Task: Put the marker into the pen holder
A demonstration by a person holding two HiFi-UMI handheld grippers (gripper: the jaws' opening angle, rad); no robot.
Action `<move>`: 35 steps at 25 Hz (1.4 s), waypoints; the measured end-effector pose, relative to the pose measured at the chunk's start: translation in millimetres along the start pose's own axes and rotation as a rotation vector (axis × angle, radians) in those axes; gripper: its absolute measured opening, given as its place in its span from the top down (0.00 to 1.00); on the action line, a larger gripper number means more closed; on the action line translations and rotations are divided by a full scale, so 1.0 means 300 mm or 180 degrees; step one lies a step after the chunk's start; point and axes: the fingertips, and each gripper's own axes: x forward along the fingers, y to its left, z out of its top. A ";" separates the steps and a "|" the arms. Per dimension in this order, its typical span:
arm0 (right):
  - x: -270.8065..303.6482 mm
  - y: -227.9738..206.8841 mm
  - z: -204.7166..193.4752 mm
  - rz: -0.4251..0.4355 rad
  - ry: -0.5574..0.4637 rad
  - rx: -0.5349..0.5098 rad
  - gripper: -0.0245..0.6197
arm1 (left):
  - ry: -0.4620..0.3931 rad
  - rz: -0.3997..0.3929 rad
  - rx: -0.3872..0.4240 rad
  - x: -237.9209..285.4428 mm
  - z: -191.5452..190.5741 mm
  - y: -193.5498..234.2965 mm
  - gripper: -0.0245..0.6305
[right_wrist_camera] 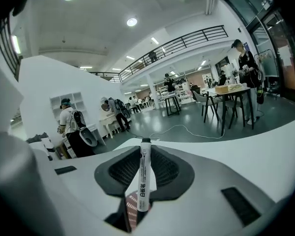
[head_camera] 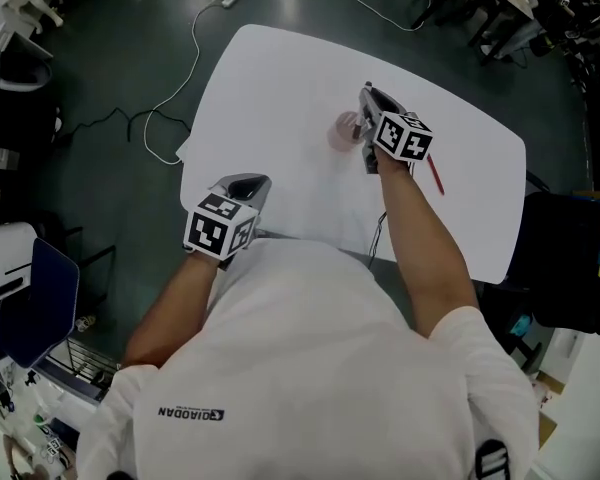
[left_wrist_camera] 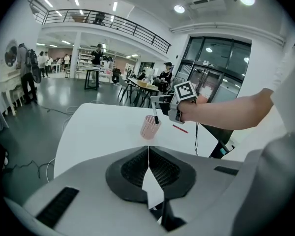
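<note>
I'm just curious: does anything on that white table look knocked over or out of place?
Only one thing: a red pen lies flat on the table, near the pink pen holder rather than in it. The holder stands upright, and nothing looks spilled or broken.

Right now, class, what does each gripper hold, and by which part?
Right gripper: a marker, clamped around its barrel's middle. Left gripper: nothing, jaws shut.

The left gripper [left_wrist_camera: 148,154] is closed; beyond, the right gripper [left_wrist_camera: 157,102] holds a marker [left_wrist_camera: 156,113] over the pen holder [left_wrist_camera: 149,128].
</note>
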 end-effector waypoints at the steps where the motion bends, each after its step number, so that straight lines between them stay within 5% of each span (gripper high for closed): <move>1: 0.008 -0.007 -0.020 -0.0031 0.0030 0.0002 0.83 | 0.0004 0.0006 -0.0018 -0.003 -0.009 0.001 0.92; 15: -0.039 0.028 -0.234 -0.0082 0.0579 -0.0153 0.82 | 0.0041 -0.0063 -0.0014 0.014 -0.017 0.026 0.92; 26: -0.110 -0.055 -0.261 -0.0332 0.0780 -0.0018 0.79 | 0.0028 -0.0166 0.0083 0.037 0.013 0.006 0.92; 35: -0.249 -0.047 -0.279 -0.0439 0.0621 0.0148 0.78 | 0.0024 -0.0260 0.0144 0.030 0.005 0.010 0.92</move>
